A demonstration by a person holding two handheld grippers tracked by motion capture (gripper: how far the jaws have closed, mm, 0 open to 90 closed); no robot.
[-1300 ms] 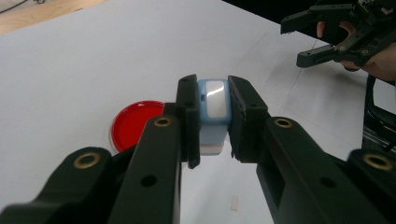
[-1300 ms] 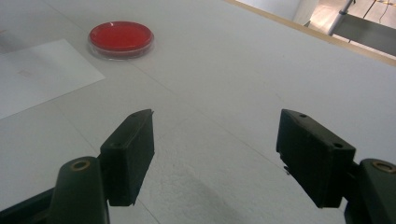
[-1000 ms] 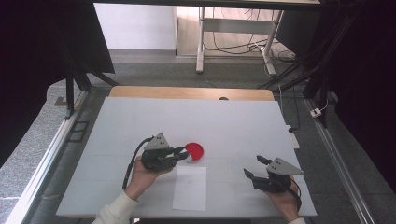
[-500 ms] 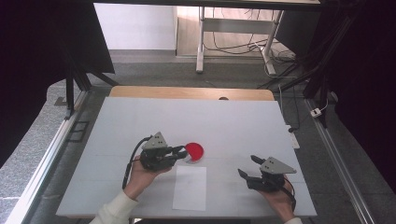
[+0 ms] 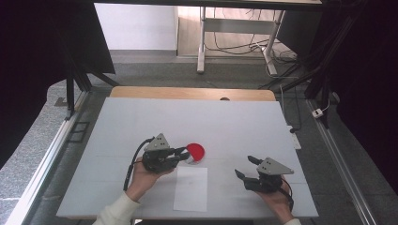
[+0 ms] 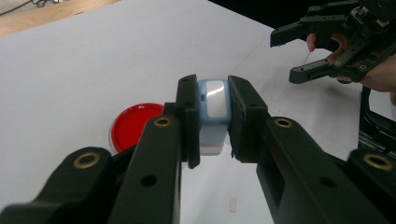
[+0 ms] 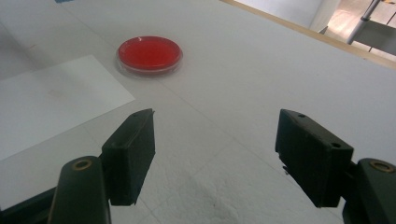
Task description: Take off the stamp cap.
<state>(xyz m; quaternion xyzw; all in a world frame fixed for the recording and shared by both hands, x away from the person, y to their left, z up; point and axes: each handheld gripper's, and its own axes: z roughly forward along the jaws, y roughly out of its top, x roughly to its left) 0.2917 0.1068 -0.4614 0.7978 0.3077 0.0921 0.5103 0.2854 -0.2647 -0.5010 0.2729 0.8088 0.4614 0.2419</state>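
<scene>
Near the table's (image 5: pixel 141 117) front edge the left gripper (image 6: pixel 214 116) keeps its fingers clamped on a small blue-and-white block (image 6: pixel 212 112) beside the red dish (image 5: pixel 195 151), while the right gripper (image 5: pixel 247 168), empty, has just narrowed its open fingers slightly, probably readying a handover.

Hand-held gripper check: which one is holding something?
The left hand-held gripper, clamped on a small pale-blue block by the red dish; the right hand-held gripper gapes empty.
</scene>
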